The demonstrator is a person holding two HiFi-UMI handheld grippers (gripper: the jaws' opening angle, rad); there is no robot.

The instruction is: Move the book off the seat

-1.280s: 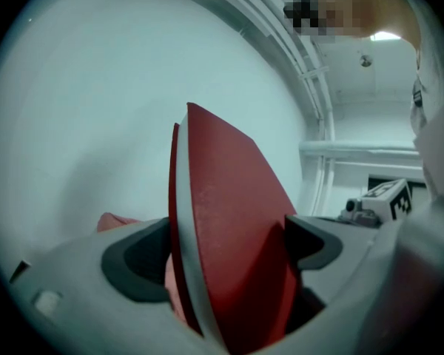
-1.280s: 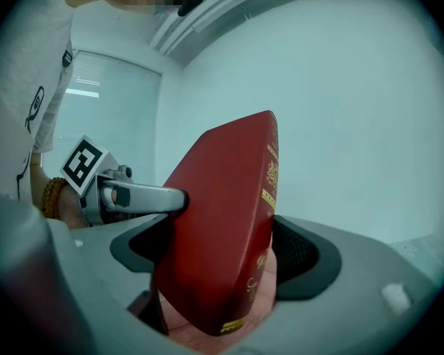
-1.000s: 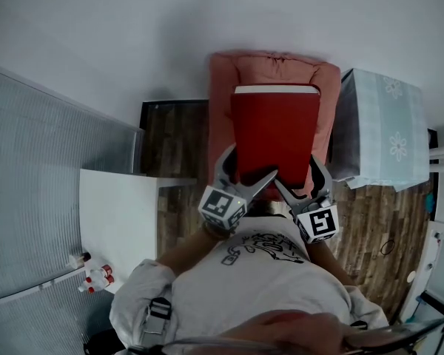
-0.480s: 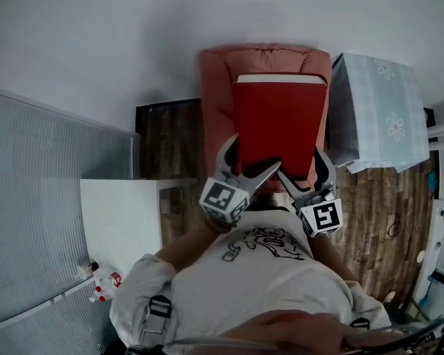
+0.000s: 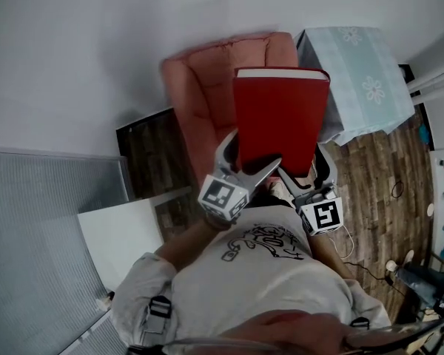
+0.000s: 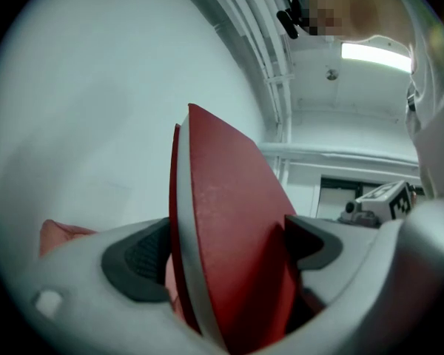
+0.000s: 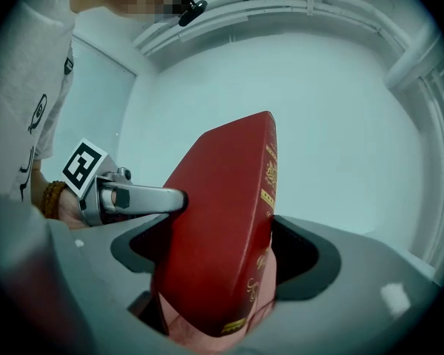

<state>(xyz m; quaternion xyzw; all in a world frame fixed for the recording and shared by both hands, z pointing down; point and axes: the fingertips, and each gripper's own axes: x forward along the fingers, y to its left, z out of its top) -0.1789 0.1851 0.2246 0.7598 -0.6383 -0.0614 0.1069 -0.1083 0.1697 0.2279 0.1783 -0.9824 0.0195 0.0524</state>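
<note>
A thick red book (image 5: 281,120) with a gold-lettered spine (image 7: 265,191) is held up in the air by its near edge, tilted away from me. My left gripper (image 5: 246,166) is shut on its near left corner, and the red cover (image 6: 229,228) fills the gap between the pads. My right gripper (image 5: 302,174) is shut on the near right corner, its jaws wide around the thick book (image 7: 214,250). The pink armchair (image 5: 203,87) lies below and to the left of the book.
A table under a pale blue flowered cloth (image 5: 355,72) stands right of the armchair. A white cabinet top (image 5: 122,231) is at lower left beside a grey ribbed panel (image 5: 37,198). Cables (image 5: 392,191) lie on the wooden floor at right.
The book stays in both grippers. The room has swung in view: the armchair has slid left from under the book, and the clothed table has come nearer the book's right edge.
</note>
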